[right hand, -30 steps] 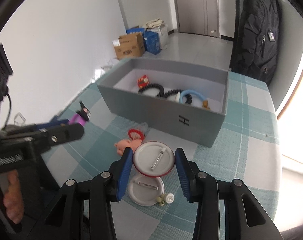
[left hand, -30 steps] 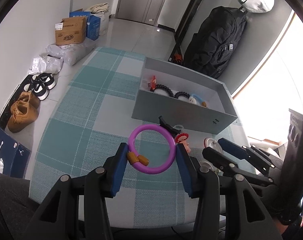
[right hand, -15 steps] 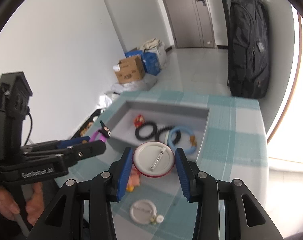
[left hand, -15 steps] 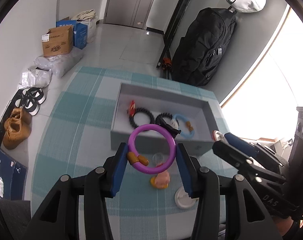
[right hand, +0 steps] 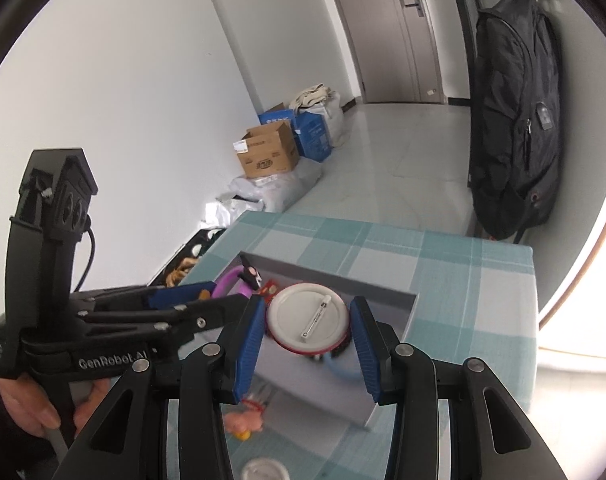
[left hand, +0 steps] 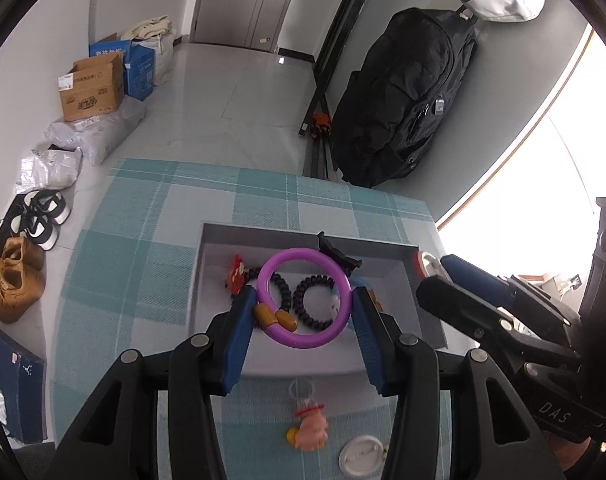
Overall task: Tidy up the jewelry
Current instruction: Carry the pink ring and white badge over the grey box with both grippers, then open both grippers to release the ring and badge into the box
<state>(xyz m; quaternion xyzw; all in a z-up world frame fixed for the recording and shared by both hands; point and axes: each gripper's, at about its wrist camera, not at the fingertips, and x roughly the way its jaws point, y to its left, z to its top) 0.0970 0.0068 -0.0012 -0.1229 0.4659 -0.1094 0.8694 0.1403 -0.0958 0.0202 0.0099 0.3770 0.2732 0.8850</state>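
On the desk (left hand: 143, 240): a tray (left hand: 303, 236), toward the far side. In the tray: two beaded bracelets (left hand: 315, 300) side by side, a small charm (left hand: 235, 276) to their left. Above the tray: a ring bracelet (left hand: 305, 296) between the jaws of the left gripper (left hand: 303, 312); to its right, a round badge (right hand: 309, 320) between the jaws of the right gripper (right hand: 309, 330). Before the tray, on the desk: a pig figure (left hand: 313, 430), and right of it another badge (left hand: 361, 454). Behind the desk, against the wall: a backpack (left hand: 403, 100). Far left, on the floor: boxes (left hand: 93, 88) and shoes (left hand: 17, 276).
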